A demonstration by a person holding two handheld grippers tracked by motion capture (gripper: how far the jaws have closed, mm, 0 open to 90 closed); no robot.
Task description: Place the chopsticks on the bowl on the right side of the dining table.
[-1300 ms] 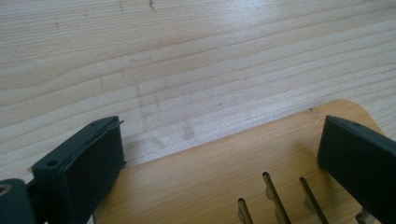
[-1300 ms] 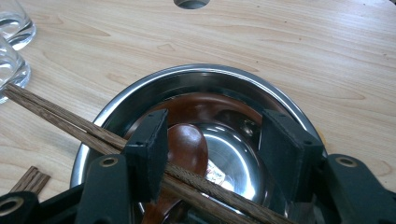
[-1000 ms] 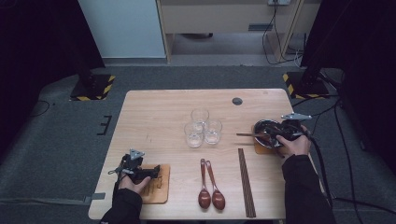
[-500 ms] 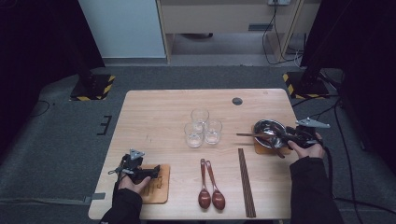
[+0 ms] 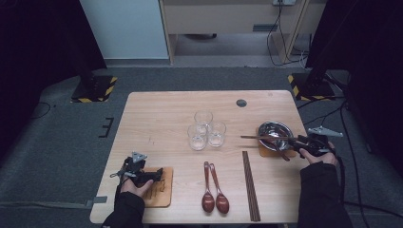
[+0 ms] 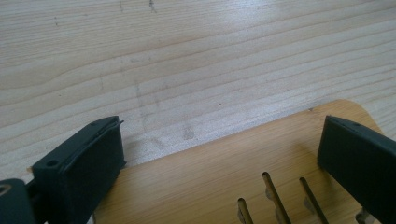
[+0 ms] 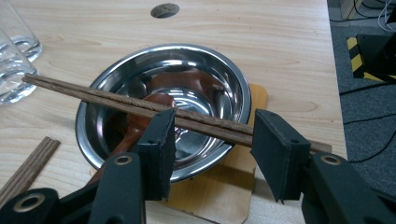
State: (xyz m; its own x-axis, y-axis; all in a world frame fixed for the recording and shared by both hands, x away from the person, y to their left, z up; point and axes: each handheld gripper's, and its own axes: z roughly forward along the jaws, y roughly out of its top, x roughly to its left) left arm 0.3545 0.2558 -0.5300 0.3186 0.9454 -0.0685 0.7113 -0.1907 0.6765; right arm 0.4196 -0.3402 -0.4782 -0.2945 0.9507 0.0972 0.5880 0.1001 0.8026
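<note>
- The back of the table (image 5: 161, 109) is bare wood, so a hand can pass there.
- Three glasses (image 5: 205, 129) stand close together in the middle and block the way across.
- The chopsticks (image 7: 140, 107) lie across the steel bowl (image 7: 233, 88), over its open top.
- Two spoons (image 5: 213, 187) and more chopsticks (image 5: 250, 185) lie flat near the front edge.

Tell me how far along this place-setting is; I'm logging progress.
Done: right setting, steel bowl on its coaster with spoon inside and chopsticks across the rim. In hand: right gripper, jaws just closing a little, pinching nothing; left gripper open over the bare coaster. Left: two spoons, a chopstick pair, three glasses.
</note>
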